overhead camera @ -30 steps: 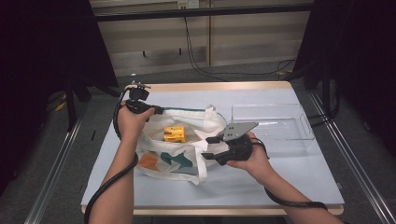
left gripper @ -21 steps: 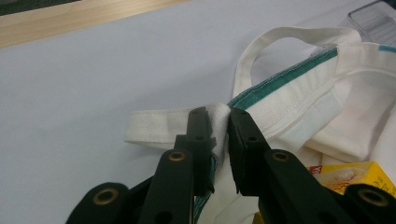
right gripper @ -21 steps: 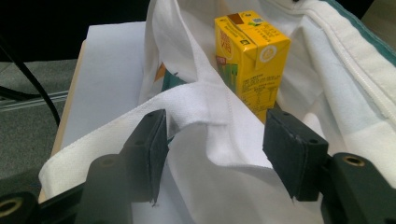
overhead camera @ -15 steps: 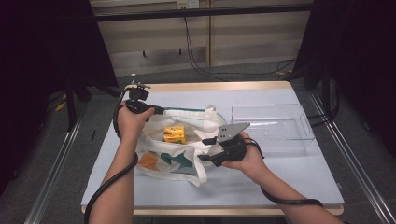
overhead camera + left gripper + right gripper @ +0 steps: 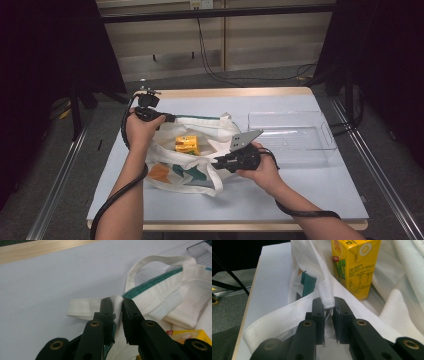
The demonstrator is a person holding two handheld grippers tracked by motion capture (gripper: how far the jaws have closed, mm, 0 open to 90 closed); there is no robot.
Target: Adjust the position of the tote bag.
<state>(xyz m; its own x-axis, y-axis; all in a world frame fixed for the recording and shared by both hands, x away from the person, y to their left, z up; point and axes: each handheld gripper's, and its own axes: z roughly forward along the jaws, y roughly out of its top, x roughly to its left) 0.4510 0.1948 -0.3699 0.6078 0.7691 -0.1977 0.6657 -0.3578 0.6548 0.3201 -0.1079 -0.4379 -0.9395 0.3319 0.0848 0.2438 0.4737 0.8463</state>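
A white cloth tote bag (image 5: 192, 165) with green and orange print lies open on the table. Inside it sits a yellow drink carton (image 5: 187, 145), which stands close ahead in the right gripper view (image 5: 353, 267). My left gripper (image 5: 162, 118) is at the bag's far left corner, and its jaws are shut on the green-trimmed rim (image 5: 117, 305) where a handle (image 5: 155, 261) joins. My right gripper (image 5: 220, 162) is at the bag's near right side, and its jaws pinch a fold of the bag's edge (image 5: 327, 298).
A clear plastic tray (image 5: 292, 132) rests on the table's right half, just beyond my right hand. The light blue table (image 5: 320, 190) has a wooden far edge (image 5: 235, 92). Cables trail from both grippers toward the near edge.
My right gripper has shifted slightly left toward the bag's middle while holding the cloth. The left gripper has stayed at the far left corner.
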